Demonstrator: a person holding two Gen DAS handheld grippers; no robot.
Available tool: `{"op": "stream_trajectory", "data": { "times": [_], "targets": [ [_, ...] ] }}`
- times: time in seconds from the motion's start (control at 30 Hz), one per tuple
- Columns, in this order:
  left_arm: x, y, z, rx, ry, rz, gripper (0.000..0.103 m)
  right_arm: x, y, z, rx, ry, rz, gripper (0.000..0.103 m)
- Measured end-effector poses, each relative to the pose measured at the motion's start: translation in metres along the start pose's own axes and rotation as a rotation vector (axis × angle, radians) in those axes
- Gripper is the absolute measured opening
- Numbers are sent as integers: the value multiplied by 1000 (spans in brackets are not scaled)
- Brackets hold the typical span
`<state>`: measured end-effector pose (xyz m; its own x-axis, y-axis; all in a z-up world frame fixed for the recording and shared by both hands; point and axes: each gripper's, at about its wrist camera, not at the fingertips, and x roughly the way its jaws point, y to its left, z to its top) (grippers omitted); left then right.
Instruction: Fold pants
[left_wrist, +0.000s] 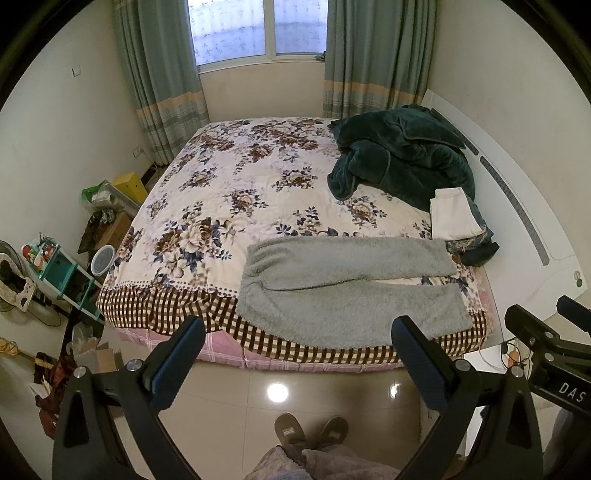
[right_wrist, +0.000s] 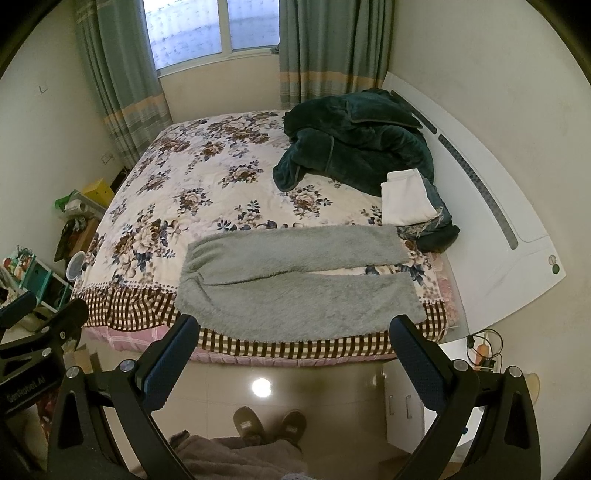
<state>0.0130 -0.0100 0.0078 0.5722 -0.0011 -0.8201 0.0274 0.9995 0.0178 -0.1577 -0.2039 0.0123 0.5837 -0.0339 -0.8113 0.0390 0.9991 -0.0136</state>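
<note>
Grey fleece pants (left_wrist: 343, 291) lie flat along the near edge of the bed (left_wrist: 229, 192), waistband left, legs reaching toward the right edge. The left tool (left_wrist: 299, 354) and right tool (right_wrist: 295, 350) hang over the floor, both spread wide and empty.

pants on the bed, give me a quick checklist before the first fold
1. Grey pants spread flat on the bed, waist to the left, legs to the right: ok.
2. Legs lined up: not ok, they splay apart toward the cuffs.
3. Near leg fully on the bed: not ok, its edge hangs over the checked border.
4. Left gripper open and holding nothing: ok.
5. Right gripper open and holding nothing: ok.
6. Space to fold: ok, the white cloth and dark green blanket lie beyond the far leg, though the cloth is close to its cuff.
</note>
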Motion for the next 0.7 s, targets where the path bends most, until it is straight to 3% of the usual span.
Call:
{"op": "stream_trajectory", "data": {
  "times": [0.7],
  "targets": [
    [-7,7,0,-8,-10,1,103,-5,15,-7,-15,3,10,103]
  ]
}}
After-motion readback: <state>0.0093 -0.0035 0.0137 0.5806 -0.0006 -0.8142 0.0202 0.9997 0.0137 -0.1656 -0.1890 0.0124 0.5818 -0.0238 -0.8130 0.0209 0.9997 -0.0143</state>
